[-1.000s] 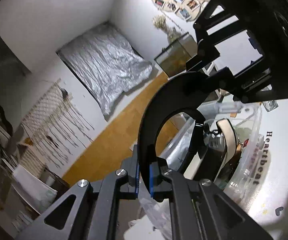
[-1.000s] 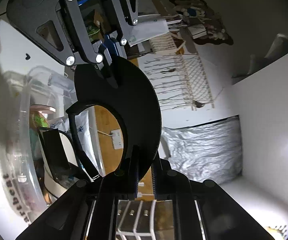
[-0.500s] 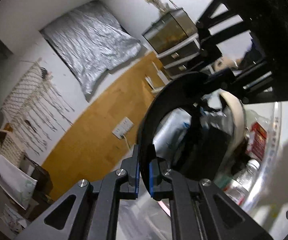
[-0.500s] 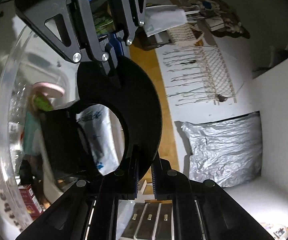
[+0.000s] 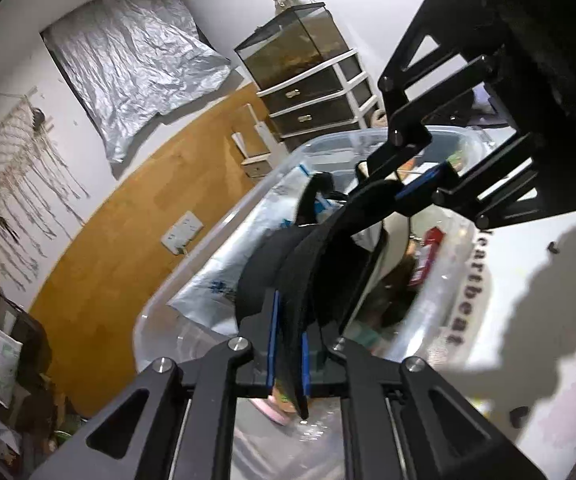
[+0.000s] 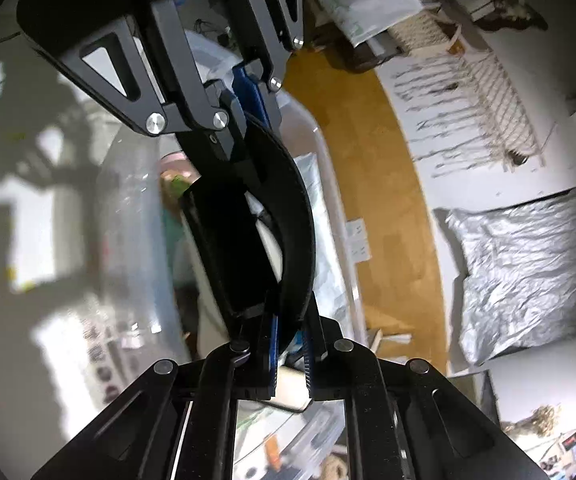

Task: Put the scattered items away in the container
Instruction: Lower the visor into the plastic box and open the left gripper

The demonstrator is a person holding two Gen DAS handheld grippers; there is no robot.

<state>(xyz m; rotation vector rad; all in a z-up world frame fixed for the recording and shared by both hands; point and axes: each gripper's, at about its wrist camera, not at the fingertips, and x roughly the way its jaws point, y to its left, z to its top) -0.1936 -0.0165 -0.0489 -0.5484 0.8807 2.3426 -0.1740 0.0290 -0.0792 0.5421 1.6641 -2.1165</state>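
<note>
Between the fingers of both grippers hangs a black curved band — left gripper and right gripper pinch it, low inside the clear bin — bags and boxes lie beyond.

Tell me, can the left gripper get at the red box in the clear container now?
Probably not. The left gripper is shut on the black curved band, which the right gripper grips too, and the band hangs between it and the red box in the clear container.
</note>
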